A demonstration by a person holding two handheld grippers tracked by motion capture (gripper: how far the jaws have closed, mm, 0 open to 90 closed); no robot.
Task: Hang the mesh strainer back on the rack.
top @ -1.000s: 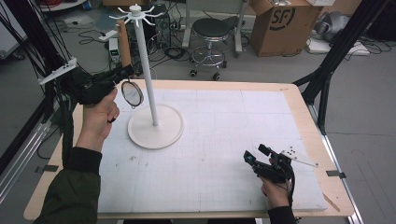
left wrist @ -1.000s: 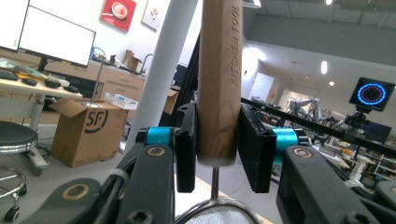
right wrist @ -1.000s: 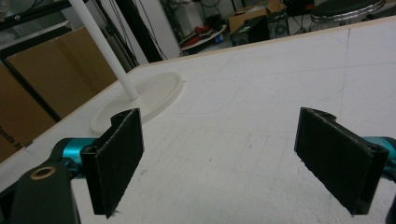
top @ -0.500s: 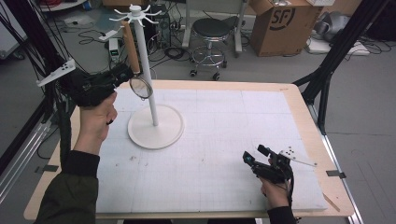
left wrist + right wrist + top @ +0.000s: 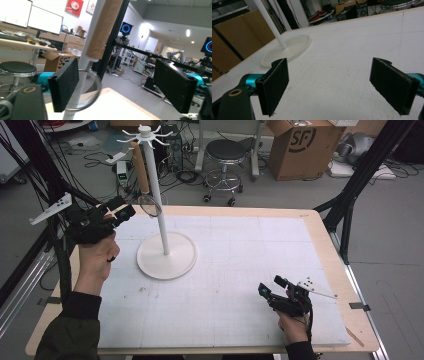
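White mat [image 5: 240, 290] on a wood-edged table. Near right: right gripper [image 5: 270, 290], jaws spread wide over bare mat, grasping nothing. Left, mid-table edge: left gripper [image 5: 122, 210], raised, jaws parted and released, just beside the magnifier [image 5: 149, 204]. Magnifier: round lens [image 5: 85, 91] low, brown handle [image 5: 103, 27] up, hanging alongside the stand [image 5: 159, 205] pole, apparently from a top hook. Beyond: stool [image 5: 227, 152], carton [image 5: 300, 145], floor cables.
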